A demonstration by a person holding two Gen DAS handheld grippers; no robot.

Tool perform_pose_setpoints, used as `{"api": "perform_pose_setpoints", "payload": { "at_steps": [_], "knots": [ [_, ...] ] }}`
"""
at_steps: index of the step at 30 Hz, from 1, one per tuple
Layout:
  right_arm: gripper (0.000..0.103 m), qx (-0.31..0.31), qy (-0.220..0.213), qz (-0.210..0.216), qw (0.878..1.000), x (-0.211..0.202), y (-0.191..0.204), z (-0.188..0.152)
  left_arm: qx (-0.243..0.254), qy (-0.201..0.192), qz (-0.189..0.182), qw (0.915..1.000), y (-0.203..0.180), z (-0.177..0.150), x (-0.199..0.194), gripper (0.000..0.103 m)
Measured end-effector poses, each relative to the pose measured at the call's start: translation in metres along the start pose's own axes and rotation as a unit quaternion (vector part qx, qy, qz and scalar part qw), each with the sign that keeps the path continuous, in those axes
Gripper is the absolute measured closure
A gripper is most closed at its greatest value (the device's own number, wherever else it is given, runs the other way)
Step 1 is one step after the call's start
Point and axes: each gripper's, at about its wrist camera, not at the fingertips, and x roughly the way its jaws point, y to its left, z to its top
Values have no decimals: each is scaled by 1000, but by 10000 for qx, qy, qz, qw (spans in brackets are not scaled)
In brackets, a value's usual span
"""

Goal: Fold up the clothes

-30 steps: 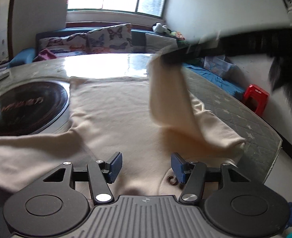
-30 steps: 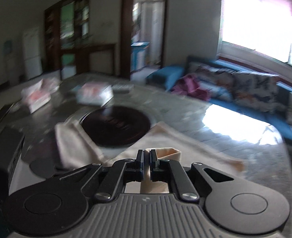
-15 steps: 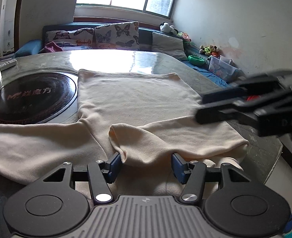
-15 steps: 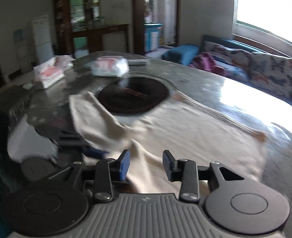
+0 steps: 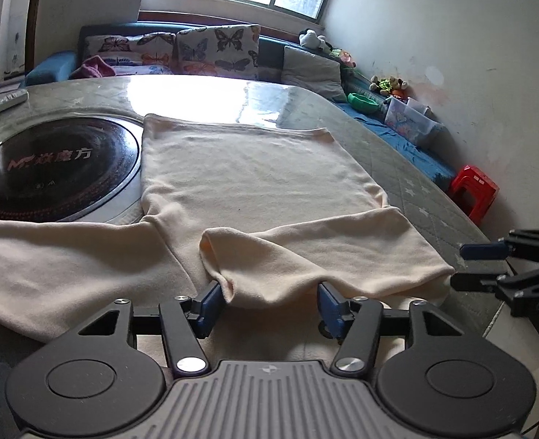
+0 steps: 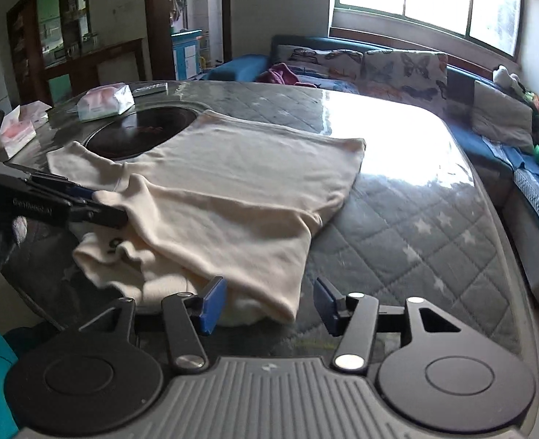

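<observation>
A cream long-sleeved shirt (image 5: 254, 172) lies flat on the quilted table (image 6: 415, 226). One sleeve (image 5: 324, 252) is folded across the chest, and its cuff end rests on the cloth between the fingers of my left gripper (image 5: 271, 305), which is open and grips nothing. The other sleeve (image 5: 49, 267) stretches out to the left. My right gripper (image 6: 269, 303) stands open at the table's near edge, with the shirt's folded shoulder corner (image 6: 280, 292) lying between its fingers, unheld. Each gripper shows in the other's view: the right gripper (image 5: 459, 266) and the left gripper (image 6: 104, 206).
A black round hotplate (image 5: 49, 168) is set in the table beside the shirt. Tissue packs (image 6: 104, 102) and a remote (image 6: 150, 88) lie beyond it. A sofa with butterfly cushions (image 5: 214, 47) runs behind the table; a red stool (image 5: 474, 190) stands by the wall.
The right gripper carried the sleeve over the shirt, laid it across the chest, let go and drew back to the table's edge. The left gripper stayed open and barely moved.
</observation>
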Motion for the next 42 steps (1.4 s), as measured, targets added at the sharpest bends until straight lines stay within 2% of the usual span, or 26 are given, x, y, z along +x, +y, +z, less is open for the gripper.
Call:
{"api": "perform_pose_setpoints", "payload": {
  "at_steps": [5,10,13,15,18,21,28,35,42],
  "knots": [
    [45,-12,-68,15,10000,3,0,-2,-157,-35,54,9999,5,-1,-5,40],
    [45,-13,-101,18,9999,6,2,-3,-391,-24,10,9992,10,-1,-4,43],
    [44,-2,-102,7,9999,7,3,-4,-469,-20,74,9989,11,1,-4,57],
    [42,6,-102,0,9999,7,4,-5,-541,-8,121,9985,14,1,-4,76],
    [40,-2,-109,-21,9999,8,5,-7,-582,-18,214,9981,17,1,-4,91],
    [39,-58,-119,-46,9999,9,7,-9,-462,-103,288,9985,14,3,-7,97],
    [39,20,-156,-123,9998,10,3,-9,-261,-577,289,9976,5,17,-26,99],
    [39,207,-66,-221,9995,13,-6,-15,-297,-544,368,9974,9,16,-27,99],
    [38,247,-93,-265,9993,12,-8,-13,-302,-299,386,9984,13,7,-18,99]
  ]
}}
